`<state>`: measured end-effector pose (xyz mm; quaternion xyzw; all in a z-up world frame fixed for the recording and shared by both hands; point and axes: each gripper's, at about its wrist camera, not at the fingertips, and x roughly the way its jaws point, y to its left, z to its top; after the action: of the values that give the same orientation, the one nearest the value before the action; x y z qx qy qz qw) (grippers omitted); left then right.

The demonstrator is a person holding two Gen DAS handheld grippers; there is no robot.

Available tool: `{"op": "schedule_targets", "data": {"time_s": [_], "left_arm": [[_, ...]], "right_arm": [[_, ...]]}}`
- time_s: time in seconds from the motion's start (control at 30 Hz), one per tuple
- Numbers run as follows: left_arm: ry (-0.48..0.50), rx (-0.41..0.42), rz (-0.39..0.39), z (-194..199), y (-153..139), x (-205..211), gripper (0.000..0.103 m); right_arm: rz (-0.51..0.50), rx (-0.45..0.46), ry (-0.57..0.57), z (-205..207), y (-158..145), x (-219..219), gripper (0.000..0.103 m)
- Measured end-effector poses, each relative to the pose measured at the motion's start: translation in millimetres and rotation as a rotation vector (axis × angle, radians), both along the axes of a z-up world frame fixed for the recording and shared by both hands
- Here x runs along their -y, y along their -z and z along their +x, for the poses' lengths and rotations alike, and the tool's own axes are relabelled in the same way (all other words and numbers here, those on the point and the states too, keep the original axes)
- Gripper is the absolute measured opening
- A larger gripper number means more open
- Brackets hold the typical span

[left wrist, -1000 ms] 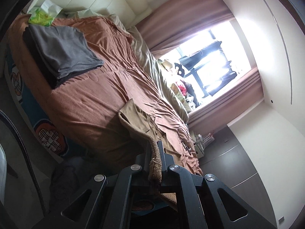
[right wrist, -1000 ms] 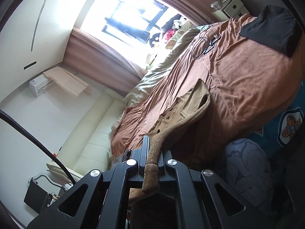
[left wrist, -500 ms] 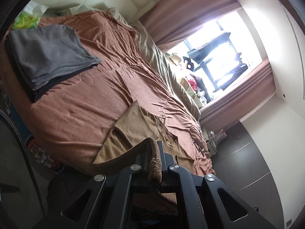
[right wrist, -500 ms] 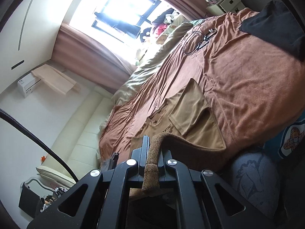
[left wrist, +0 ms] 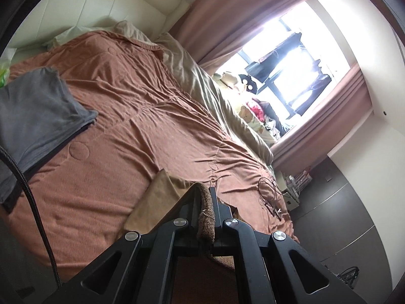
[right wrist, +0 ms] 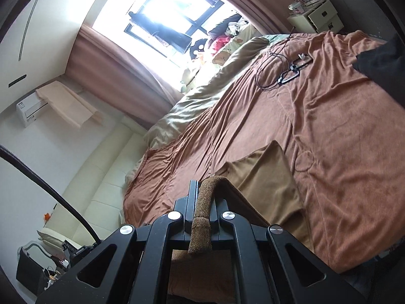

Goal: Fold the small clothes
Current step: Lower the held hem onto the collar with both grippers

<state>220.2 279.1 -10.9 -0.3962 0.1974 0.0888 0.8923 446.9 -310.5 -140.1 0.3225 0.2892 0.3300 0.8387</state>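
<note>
left tool [left wrist: 205, 200]: pinching ribbed hem of tan shirt [left wrist: 157, 197]
right tool [right wrist: 205, 193]: pinching same hem
shirt: partly spread on bed [left wrist: 131, 116]
grey stack [left wrist: 38, 106]: far corner

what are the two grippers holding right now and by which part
Both are shut on the tan shirt: left gripper and right gripper each pinch its ribbed edge.
</note>
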Motion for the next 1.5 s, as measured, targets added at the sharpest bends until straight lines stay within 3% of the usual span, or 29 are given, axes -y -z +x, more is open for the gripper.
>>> {"op": "schedule_targets", "data": {"time_s": [0.3, 0.9, 1.5], "left_arm": [[0.021, -0.079, 0.026, 69.2, 10.4, -8.4, 0.003], [0.022, -0.328, -0.019, 182.0, 109.9, -38.2, 0.003], [0.038, -0.553, 0.019, 281.0, 192.8, -66.1, 0.003]], "right_arm": [[-0.062, -0.034, 0.016, 64.7, 5.0, -24.7, 0.001], [-0.232, -0.222, 0.005, 172.9, 49.7, -83.1, 0.001], [-0.373, -0.363, -0.065, 284.7, 84.7, -148.6, 0.001]]}}
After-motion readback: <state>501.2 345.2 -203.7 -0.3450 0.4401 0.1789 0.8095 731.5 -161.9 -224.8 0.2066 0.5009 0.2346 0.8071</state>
